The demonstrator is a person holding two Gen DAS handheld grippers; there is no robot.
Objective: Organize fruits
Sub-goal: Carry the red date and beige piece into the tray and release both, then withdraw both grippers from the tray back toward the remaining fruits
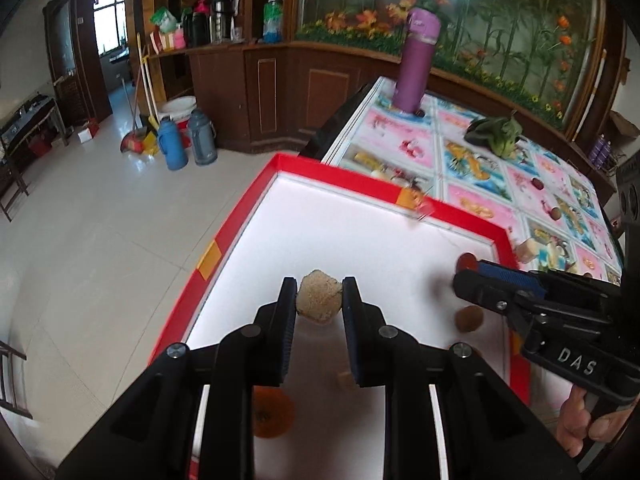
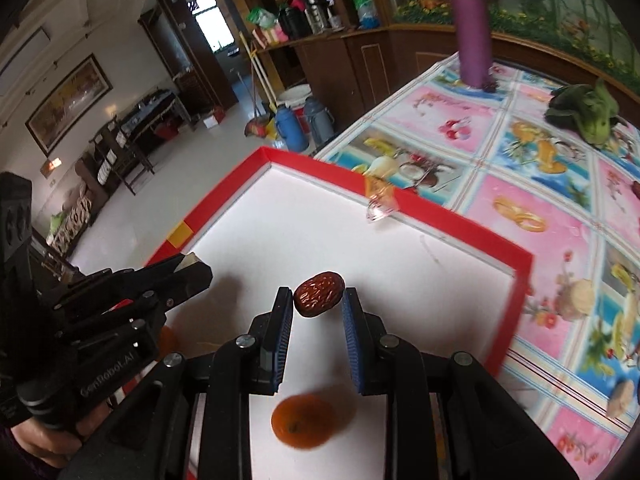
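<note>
A red-rimmed white tray (image 1: 224, 240) lies at the table's near-left corner and also shows in the right wrist view (image 2: 460, 216). My left gripper (image 1: 319, 294) is shut on a tan rough round fruit (image 1: 320, 298) above the tray. My right gripper (image 2: 318, 300) is shut on a wrinkled red date (image 2: 319, 294) above the tray; it shows from the side in the left wrist view (image 1: 466, 276). An orange (image 2: 304, 420) lies on the tray under the right gripper and also shows in the left wrist view (image 1: 272, 412). A brown kiwi (image 1: 469, 319) lies on the tray.
A purple bottle (image 1: 416, 60) stands at the table's far end. A leafy green vegetable (image 1: 498, 134) lies on the patterned tablecloth (image 2: 520, 160). Small fruits (image 1: 538, 184) and pale pieces (image 2: 576, 294) lie on the cloth right of the tray. Flasks (image 1: 188, 144) stand on the floor.
</note>
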